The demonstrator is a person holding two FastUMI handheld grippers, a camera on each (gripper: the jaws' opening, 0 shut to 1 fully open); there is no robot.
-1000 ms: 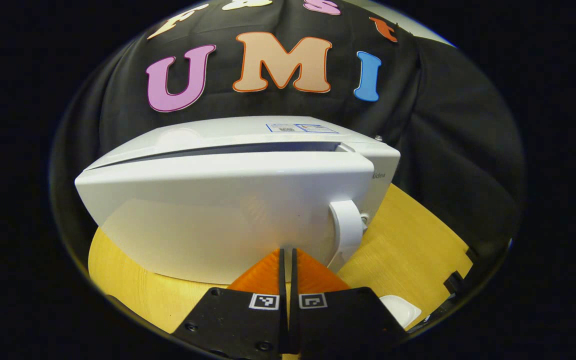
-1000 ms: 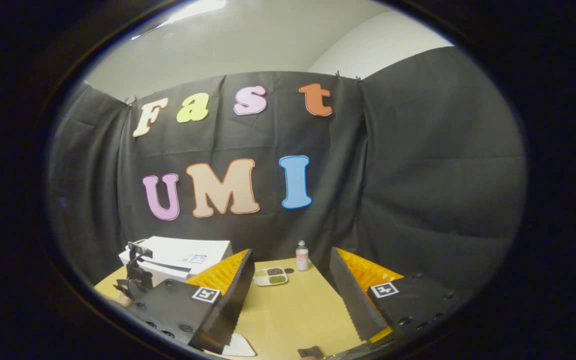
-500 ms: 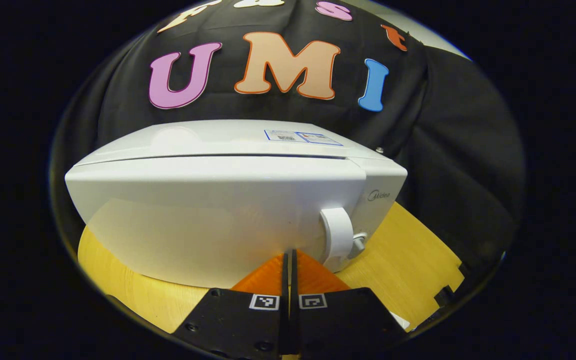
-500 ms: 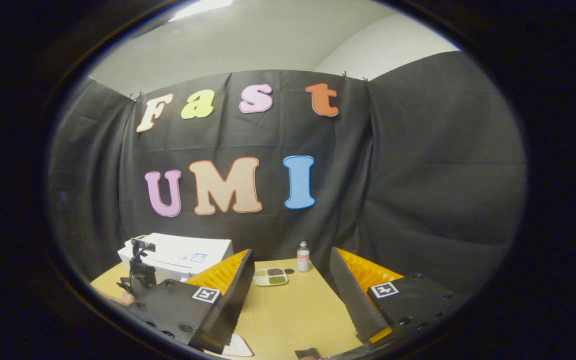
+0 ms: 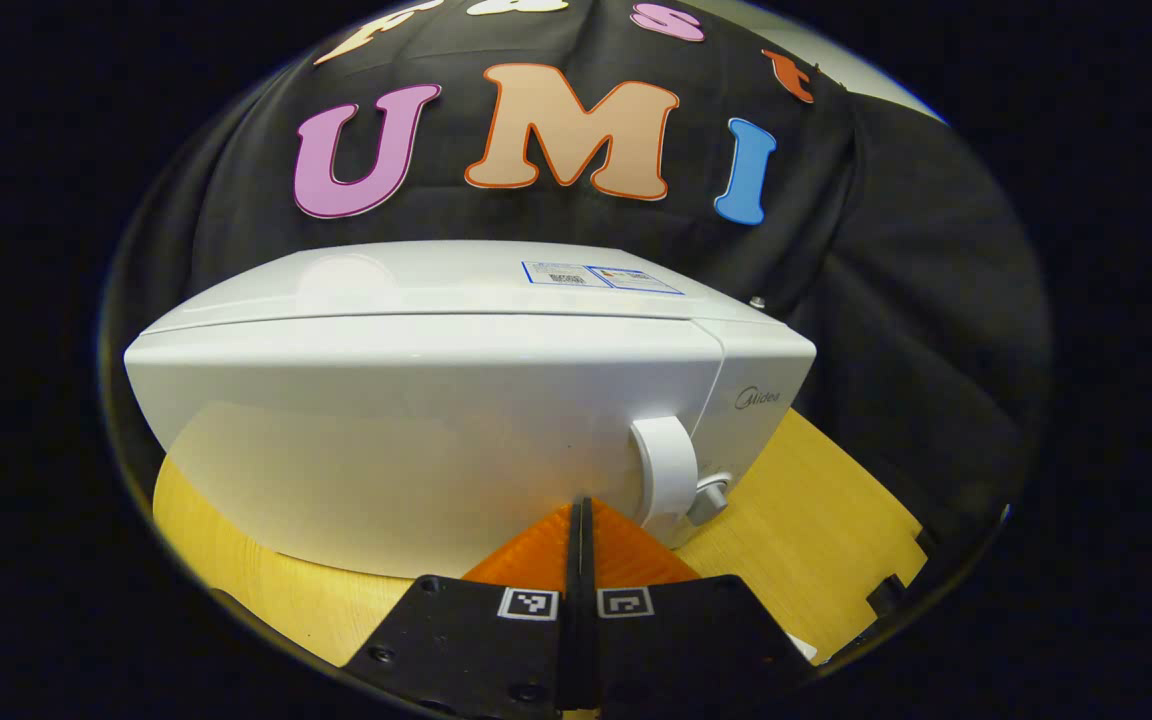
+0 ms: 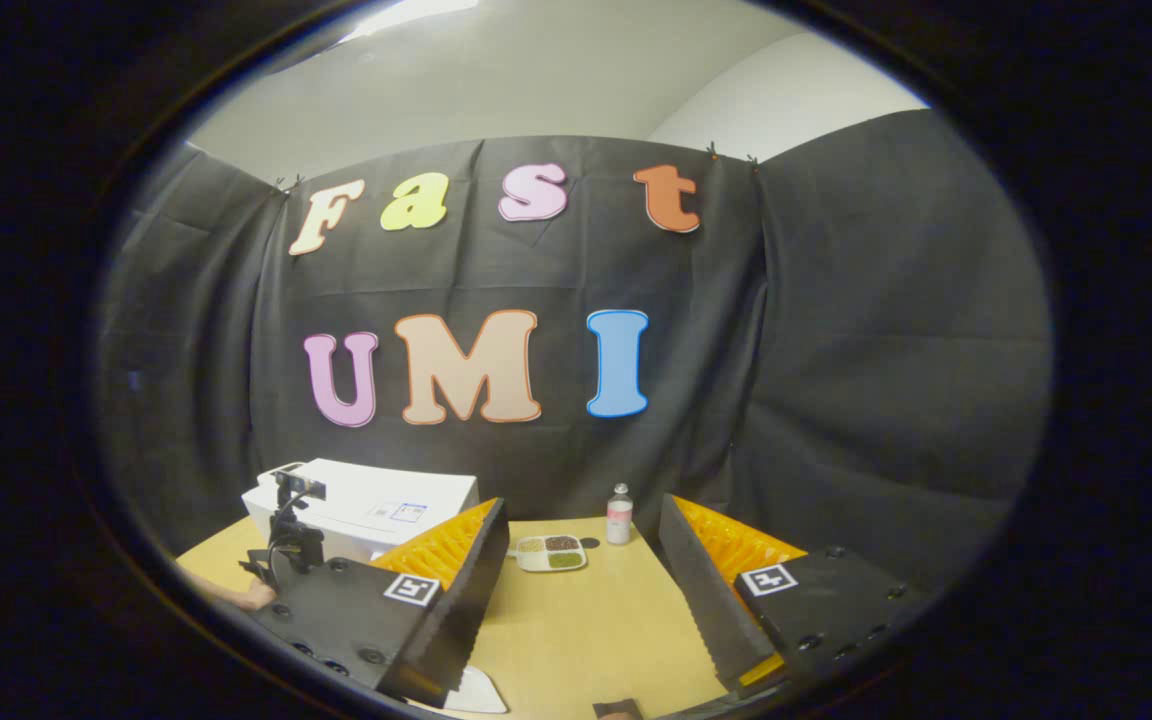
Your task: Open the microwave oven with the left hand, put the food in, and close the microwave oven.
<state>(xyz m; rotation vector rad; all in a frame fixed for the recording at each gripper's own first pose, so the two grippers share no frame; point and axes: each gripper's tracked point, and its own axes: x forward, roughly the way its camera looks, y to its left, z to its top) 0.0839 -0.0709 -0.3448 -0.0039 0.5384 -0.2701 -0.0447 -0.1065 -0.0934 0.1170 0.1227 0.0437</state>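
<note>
Left gripper view: my left gripper (image 5: 581, 515) sits low, centre, w/ both fingers pressed flat together, no gap btwn them and nothing pinched. Tips point at the lower front of the white microwave oven (image 5: 456, 400), just short of it or touching; I can't tell which. Door lies flush w/ the body, seam along the top edge closed. White door handle (image 5: 666, 468) stands just right of the tips, w/ a small grey knob (image 5: 708, 495) beside it. Oven rests on the yellow wooden table (image 5: 816, 520); a sticker (image 5: 601, 276) lies on its top panel. Black cloth wall (image 5: 926, 300) behind.

Right gripper view: my right gripper (image 6: 584, 590) is held well back from the oven, fingers spread wide apart, nothing btwn them but bare table (image 6: 586, 630). Same oven (image 6: 366, 505) appears far left on the table, door shut. In front of it I see the other gripper's rig (image 6: 291, 535) and part of the hand (image 6: 254, 597) holding it. Food: a small divided tray (image 6: 551, 552) w/ dark, green and pale portions lies on the table btwn my right fingers in the distance, right of the oven and apart from it. Small bottle (image 6: 619, 514) stands just right of the tray, near the cloth. White object (image 6: 476, 692) at the bottom edge, partly hidden; can't identify.
</note>
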